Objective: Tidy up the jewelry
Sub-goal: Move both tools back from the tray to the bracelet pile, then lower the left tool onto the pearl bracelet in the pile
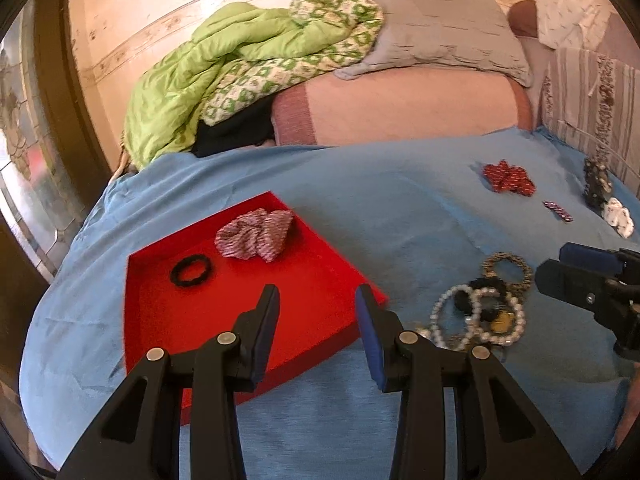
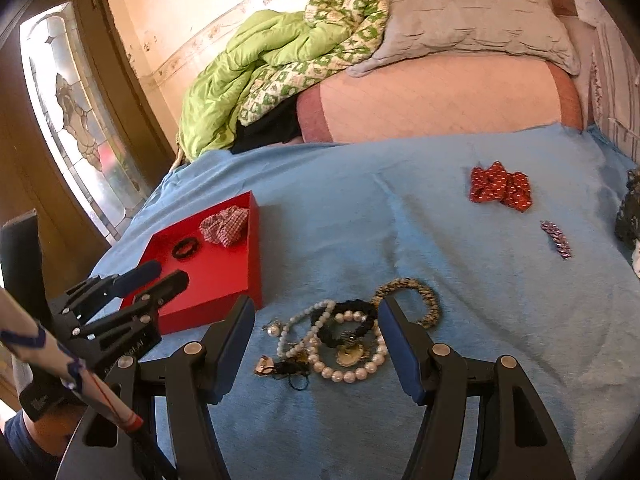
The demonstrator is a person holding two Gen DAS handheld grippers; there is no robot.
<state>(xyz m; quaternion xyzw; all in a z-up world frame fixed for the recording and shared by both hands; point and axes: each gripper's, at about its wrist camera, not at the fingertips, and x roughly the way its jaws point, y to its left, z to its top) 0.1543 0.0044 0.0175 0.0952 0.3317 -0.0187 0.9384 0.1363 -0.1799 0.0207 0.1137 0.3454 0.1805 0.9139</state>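
A red tray [image 1: 320, 280] lies on the blue bedspread and shows in the right wrist view too [image 2: 224, 280]. In it are a black hair tie [image 1: 191, 271] and a striped scrunchie [image 1: 256, 234]. My left gripper [image 1: 318, 296] is open and empty above the tray's near right edge. A heap of jewelry lies right of the tray: a pearl necklace [image 2: 348, 374], a black band [image 2: 348, 308] and a braided bracelet [image 2: 424, 296]. My right gripper [image 2: 316, 308] is open and empty just above this heap.
A red dotted bow [image 2: 502, 186] and a small sparkly clip [image 2: 556, 238] lie farther back on the blue bedspread [image 2: 400, 220]. Dark beads and a white piece [image 1: 618, 216] lie at the right. A green quilt [image 1: 208, 80] and pillows are behind. A glass door [image 2: 76, 120] is at the left.
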